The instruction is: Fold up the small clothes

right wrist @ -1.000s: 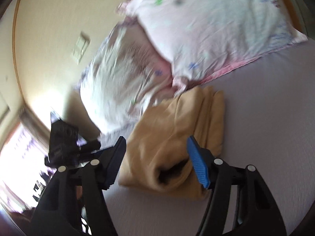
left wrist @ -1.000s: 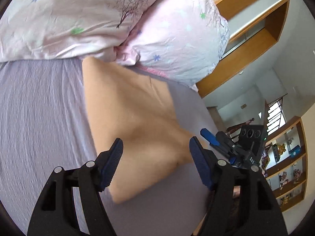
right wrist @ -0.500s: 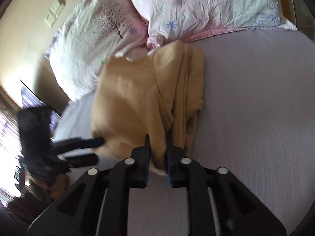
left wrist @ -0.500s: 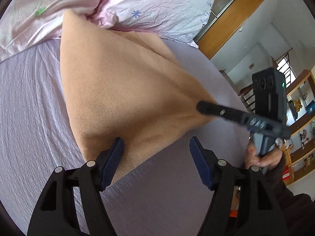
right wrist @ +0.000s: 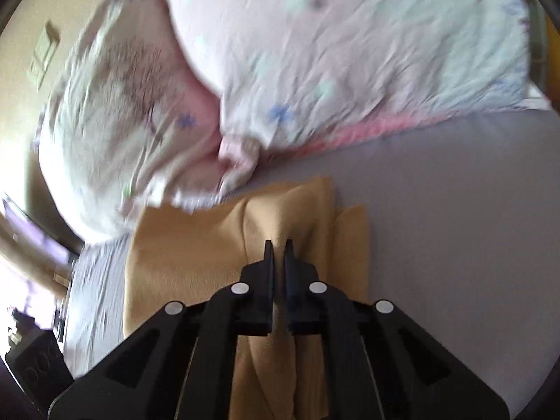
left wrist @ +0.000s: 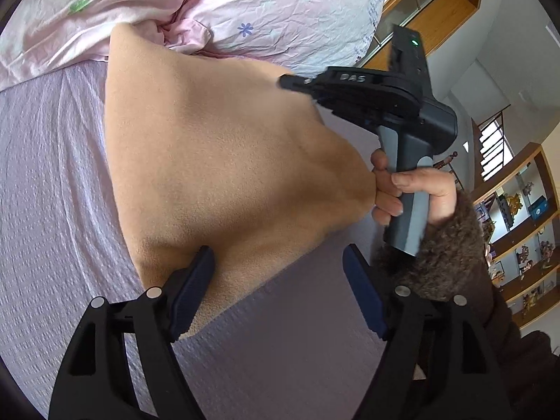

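Note:
A tan fleece garment (left wrist: 217,161) lies on the lilac bed sheet (left wrist: 49,189), its far corner touching the pillows. My left gripper (left wrist: 278,269) is open, low over the garment's near edge, its left pad on the cloth. My right gripper (right wrist: 278,245) is shut on a raised fold of the garment (right wrist: 196,245) and holds it above the layers beneath. In the left wrist view the right gripper (left wrist: 290,82) shows at the garment's far right edge, held by a hand (left wrist: 416,189) in a brown fuzzy sleeve.
Two pink floral pillows (left wrist: 224,10) lie along the head of the bed, also in the right wrist view (right wrist: 315,56). A wooden headboard frame (left wrist: 441,10) and wall shelves (left wrist: 525,217) stand to the right. The sheet (right wrist: 455,245) spreads right of the garment.
My right gripper closed on the garment's edge and has carried the fold up and over toward the pillows. My left gripper stayed open and moved a little closer to the near edge.

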A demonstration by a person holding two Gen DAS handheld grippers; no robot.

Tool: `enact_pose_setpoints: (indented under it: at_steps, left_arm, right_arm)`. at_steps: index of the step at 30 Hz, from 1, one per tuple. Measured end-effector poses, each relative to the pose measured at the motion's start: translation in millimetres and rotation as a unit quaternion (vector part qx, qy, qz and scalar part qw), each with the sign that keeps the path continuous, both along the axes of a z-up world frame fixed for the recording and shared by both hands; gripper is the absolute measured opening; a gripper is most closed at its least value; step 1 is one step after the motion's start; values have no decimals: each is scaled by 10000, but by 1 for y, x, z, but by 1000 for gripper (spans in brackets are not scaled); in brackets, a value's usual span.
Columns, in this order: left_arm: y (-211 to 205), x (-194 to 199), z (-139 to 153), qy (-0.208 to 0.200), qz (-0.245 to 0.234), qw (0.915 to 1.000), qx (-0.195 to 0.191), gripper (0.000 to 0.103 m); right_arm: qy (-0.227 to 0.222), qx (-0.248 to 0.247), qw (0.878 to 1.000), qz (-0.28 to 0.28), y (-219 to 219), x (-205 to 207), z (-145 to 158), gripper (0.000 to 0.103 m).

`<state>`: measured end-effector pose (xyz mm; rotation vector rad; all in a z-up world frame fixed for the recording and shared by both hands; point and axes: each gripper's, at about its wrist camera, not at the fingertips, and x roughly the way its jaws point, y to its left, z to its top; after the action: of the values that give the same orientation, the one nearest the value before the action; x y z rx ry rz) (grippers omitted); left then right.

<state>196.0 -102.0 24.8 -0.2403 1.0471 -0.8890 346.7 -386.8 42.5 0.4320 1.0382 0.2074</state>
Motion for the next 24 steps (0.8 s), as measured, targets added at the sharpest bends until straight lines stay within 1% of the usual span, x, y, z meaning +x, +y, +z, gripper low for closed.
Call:
enact_pose_setpoints:
  at_steps: [1, 2, 3, 4, 5, 6, 7, 8, 9, 10, 11, 13, 15, 16, 17, 18, 19, 20, 21, 23, 24]
  left_arm:
    - [5, 1, 4, 30, 72, 9999, -133, 75]
    - [9, 4, 8, 48, 155, 9995, -282, 75]
    - [18, 9, 14, 75, 360, 9981, -487, 75]
    - [28, 14, 20, 81, 611, 9962, -613, 75]
    - [39, 22, 24, 67, 874, 9939, -668, 75]
    - [45, 28, 25, 63, 1072, 9922, -641, 76]
    - [50, 38, 24, 132, 1258, 9903, -569, 76]
    - [53, 47, 20, 270, 1340, 9891, -544, 76]
    - [53, 60, 14, 533, 1364, 9875, -575, 76]
    - [51, 69, 7, 747, 1366, 9860, -598, 76]
    - [47, 76, 3, 869, 1372, 9851, -567, 76]
    - [36, 90, -7, 1004, 1367, 9846, -434, 76]
    - [31, 95, -18, 1194, 1381, 9820, -485, 75]
    - [30, 98, -22, 1259, 1394, 9799, -670, 75]
    - [31, 99, -24, 1311, 1415, 9783, -755, 70]
    - [31, 101, -27, 1369, 1464, 9762, -828, 60]
    - [33, 101, -29, 1401, 1499, 9747, -885, 55]
    - [37, 101, -30, 1471, 1500, 9729, -962, 48]
    - [42, 99, -29, 1462, 1484, 9727, -1027, 42]
    - [52, 93, -21, 1303, 1451, 9751, -1057, 41]
    - [63, 85, -11, 1076, 1501, 9782, -952, 41]
  right_arm:
    - [-45, 112, 9995, -284, -13, -4, 1, 4]
    - [7, 144, 9992, -377, -20, -5, 1, 5]
    - [119, 173, 9993, -317, -24, -6, -3, 6]
    - [209, 262, 9990, -286, -26, -9, -5, 17]
    - [326, 416, 9981, -302, -29, -12, -6, 44]
    - [430, 672, 9965, -265, -33, -18, -7, 64]
    - [441, 856, 9951, -241, -37, -24, -8, 90]
    - [409, 992, 9940, -213, -39, -30, -8, 91]
    - [459, 1124, 9925, -160, -41, -34, -11, 91]
    - [623, 1326, 9892, -92, -42, -35, -18, 90]
    - [719, 1435, 9870, -71, -42, -37, -23, 84]
    - [935, 1636, 9821, 43, -40, -38, -35, 78]
    - [964, 1766, 9795, 88, -40, -41, -40, 71]
    - [944, 1836, 9784, 131, -38, -42, -41, 60]
    - [973, 1923, 9763, 175, -37, -42, -44, 46]
    - [909, 1968, 9760, 191, -35, -43, -45, 37]
    - [851, 2020, 9754, 214, -34, -43, -45, 32]
    - [721, 2082, 9752, 204, -33, -47, -40, 29]
    - [624, 2105, 9754, 219, -31, -48, -36, 28]
    - [402, 2202, 9739, 382, -21, -49, -24, 26]
    - [363, 2252, 9722, 534, -9, -47, -18, 26]
